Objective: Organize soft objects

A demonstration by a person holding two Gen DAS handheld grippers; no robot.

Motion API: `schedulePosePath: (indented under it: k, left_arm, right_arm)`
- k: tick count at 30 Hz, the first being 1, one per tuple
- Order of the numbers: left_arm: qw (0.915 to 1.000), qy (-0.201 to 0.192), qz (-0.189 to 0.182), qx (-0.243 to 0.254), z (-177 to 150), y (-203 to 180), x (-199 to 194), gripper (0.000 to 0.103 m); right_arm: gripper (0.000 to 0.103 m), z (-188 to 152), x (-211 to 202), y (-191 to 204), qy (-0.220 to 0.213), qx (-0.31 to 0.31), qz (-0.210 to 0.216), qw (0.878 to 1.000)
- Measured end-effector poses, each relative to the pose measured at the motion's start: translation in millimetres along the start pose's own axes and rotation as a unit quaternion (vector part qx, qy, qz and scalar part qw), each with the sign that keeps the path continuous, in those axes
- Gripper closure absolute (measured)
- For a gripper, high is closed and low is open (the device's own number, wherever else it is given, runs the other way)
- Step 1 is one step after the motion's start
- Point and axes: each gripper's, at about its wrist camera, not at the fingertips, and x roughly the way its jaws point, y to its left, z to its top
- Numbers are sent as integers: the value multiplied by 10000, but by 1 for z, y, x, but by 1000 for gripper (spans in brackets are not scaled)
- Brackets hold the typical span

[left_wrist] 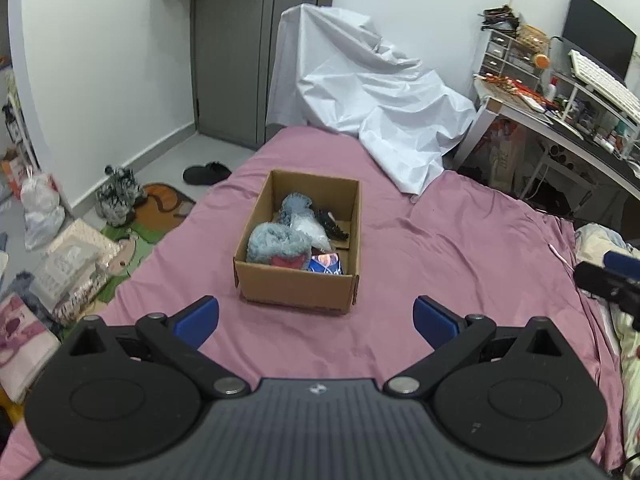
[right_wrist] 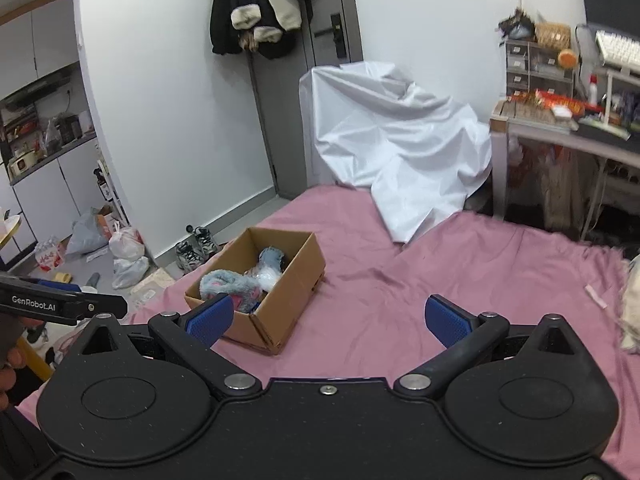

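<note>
An open cardboard box [left_wrist: 296,286] stands on the pink bed sheet [left_wrist: 460,264]. It holds a fluffy grey-blue plush [left_wrist: 276,242], a second grey-blue fluffy item [left_wrist: 296,204], a white soft item [left_wrist: 308,230], a black item [left_wrist: 334,226] and a blue packet [left_wrist: 326,264]. My left gripper [left_wrist: 316,320] is open and empty, just short of the box. In the right wrist view the box [right_wrist: 280,300] is ahead to the left, the plush [right_wrist: 228,286] inside it. My right gripper [right_wrist: 326,322] is open and empty above the sheet [right_wrist: 480,280].
A white sheet [left_wrist: 376,96] drapes over something at the bed's far end. A cluttered desk [left_wrist: 560,116] stands at right. Bags, shoes [left_wrist: 118,196] and a mat lie on the floor at left. Bedding [right_wrist: 634,312] lies at the right edge. The other gripper [right_wrist: 60,304] shows at left.
</note>
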Motion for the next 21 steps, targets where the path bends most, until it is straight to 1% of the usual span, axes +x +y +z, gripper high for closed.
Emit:
schedulePosePath:
  k: [3, 7, 10, 13, 19, 21]
  left_arm:
    - [10000, 0, -27, -35, 0, -1, -9, 1]
    - [9999, 29, -67, 74, -3, -6, -18, 1]
    - [9997, 101, -156, 161, -7, -13, -24, 0]
    - [9995, 89, -169, 239, -11, -18, -33, 1]
    - [9994, 135, -143, 283, -16, -25, -48, 1]
    - [9994, 93, -142, 316, -18, -25, -55, 1]
  right_arm:
    - [0, 0, -13, -2, 38, 107, 40, 9999]
    - [0, -4, -25, 2, 234, 83, 109, 9996]
    - [0, -8, -36, 6, 285, 69, 161, 9994]
    - [0, -10, -43, 10, 340, 37, 102, 9994]
    - [0, -12, -52, 17, 356, 76, 235, 9991]
    - [0, -14, -53, 21, 390, 84, 288, 9988]
